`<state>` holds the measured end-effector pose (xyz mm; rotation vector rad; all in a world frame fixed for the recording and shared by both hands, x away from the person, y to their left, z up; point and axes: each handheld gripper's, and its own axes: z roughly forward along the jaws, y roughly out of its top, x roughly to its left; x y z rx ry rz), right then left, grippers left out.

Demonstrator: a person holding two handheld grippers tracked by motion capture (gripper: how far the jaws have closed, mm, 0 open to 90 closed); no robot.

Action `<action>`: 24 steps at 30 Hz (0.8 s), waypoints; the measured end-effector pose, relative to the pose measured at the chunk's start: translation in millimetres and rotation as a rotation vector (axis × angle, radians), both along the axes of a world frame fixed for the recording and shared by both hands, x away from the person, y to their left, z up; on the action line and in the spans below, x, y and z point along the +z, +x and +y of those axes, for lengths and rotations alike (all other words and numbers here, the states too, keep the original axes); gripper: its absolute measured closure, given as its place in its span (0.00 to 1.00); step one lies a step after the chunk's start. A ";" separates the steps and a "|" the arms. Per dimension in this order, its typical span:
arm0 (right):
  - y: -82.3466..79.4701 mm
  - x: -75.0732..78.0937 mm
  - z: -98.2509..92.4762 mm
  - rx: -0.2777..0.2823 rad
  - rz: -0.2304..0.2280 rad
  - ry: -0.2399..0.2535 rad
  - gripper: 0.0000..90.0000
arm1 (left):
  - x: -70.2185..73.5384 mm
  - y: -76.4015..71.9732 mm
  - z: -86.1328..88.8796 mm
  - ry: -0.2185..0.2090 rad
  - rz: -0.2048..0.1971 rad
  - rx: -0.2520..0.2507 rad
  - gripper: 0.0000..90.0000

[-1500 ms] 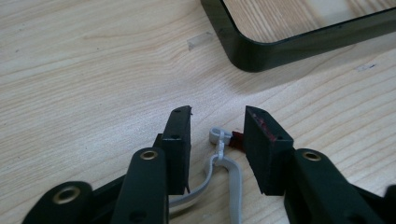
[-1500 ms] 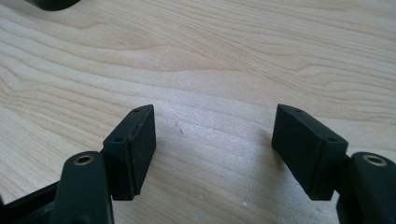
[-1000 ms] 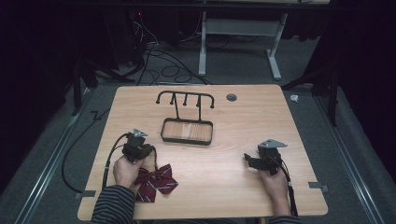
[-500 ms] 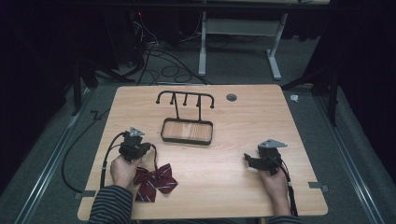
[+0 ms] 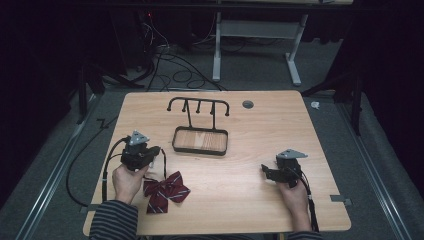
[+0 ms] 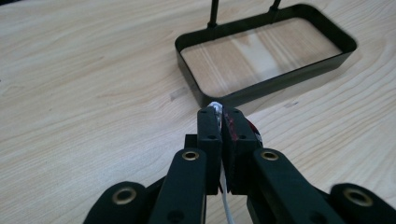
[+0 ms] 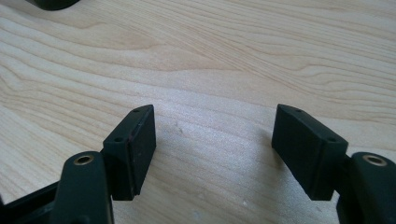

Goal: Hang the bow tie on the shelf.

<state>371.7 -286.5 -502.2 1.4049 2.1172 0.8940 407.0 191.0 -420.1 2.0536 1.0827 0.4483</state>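
A dark red striped bow tie (image 5: 167,190) lies on the wooden table near its front left. Its thin dark strap loops up to my left gripper (image 5: 158,151), held a little above the table just behind it. In the left gripper view that gripper (image 6: 222,114) is shut on the bow tie's strap; a white bit of band (image 6: 215,106) and dark red cloth (image 6: 254,134) stick out between the jaws. My right gripper (image 5: 264,170) rests at the front right, and in its own view the right gripper (image 7: 212,126) is open over bare wood.
A black stand with a shallow tray (image 5: 200,152) and a rail of several hooks (image 5: 198,102) stands mid-table; its tray rim (image 6: 275,81) lies just ahead of my left jaws. A round cable hole (image 5: 247,104) is at the back. Cables trail off the table's left edge.
My left gripper has risen and drawn slightly back toward the left, pulling the strap up from the bow tie. The right gripper has not moved.
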 end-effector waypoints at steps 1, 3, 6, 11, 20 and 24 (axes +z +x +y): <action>0.0 0.0 0.0 0.001 0.000 0.000 0.35 | 2.6 -1.3 -0.2 -0.003 -0.011 -0.001 0.97; 0.0 0.0 0.0 0.000 0.000 0.000 0.35 | 8.4 -4.3 -0.5 -0.012 -0.022 -0.009 0.97; 0.0 0.0 0.0 0.000 0.000 0.000 0.35 | 14.8 -7.8 -1.4 -0.012 -0.040 -0.016 0.97; 0.0 0.0 0.0 0.000 0.000 0.001 0.36 | 26.7 -12.5 -1.3 -0.035 -0.060 -0.029 0.97; 0.0 0.0 0.0 0.000 0.000 0.000 0.35 | 43.0 -15.8 -5.9 -0.047 -0.093 -0.053 0.97; 0.0 0.0 0.0 0.000 0.000 0.000 0.35 | 48.5 -16.2 -6.9 -0.057 -0.102 -0.064 0.97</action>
